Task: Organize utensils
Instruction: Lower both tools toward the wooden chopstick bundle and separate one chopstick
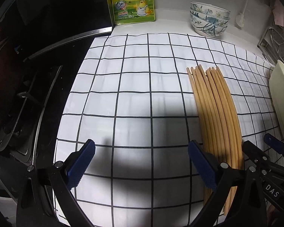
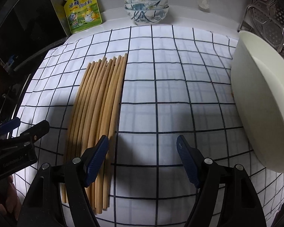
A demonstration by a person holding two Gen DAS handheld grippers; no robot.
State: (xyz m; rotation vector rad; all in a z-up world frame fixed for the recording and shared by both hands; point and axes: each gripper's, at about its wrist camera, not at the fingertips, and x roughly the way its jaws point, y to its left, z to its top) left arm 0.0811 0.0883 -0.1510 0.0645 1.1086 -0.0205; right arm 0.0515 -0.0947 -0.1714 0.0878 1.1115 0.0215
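Checked cloth (image 1: pixel 134 87) over white counter (image 1: pixel 170 26), bare chopsticks (image 2: pixel 98 117) bundled lower left of right wrist view, both grippers (image 1: pixel 142 162) (image 2: pixel 142 158) with jaws apart and empty: risk of round sticks rolling, scattering toward cream basin (image 2: pixel 261 102) under a partial pinch.

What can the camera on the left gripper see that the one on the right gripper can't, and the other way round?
Only the left view shows the stove beside the cloth. Only the right view shows most of the cream bowl, which the left view only clips at its edge, and a hand at lower left. Both show the chopsticks on the checked cloth, the stacked patterned bowls and the yellow seasoning pouch. Both grippers are open.
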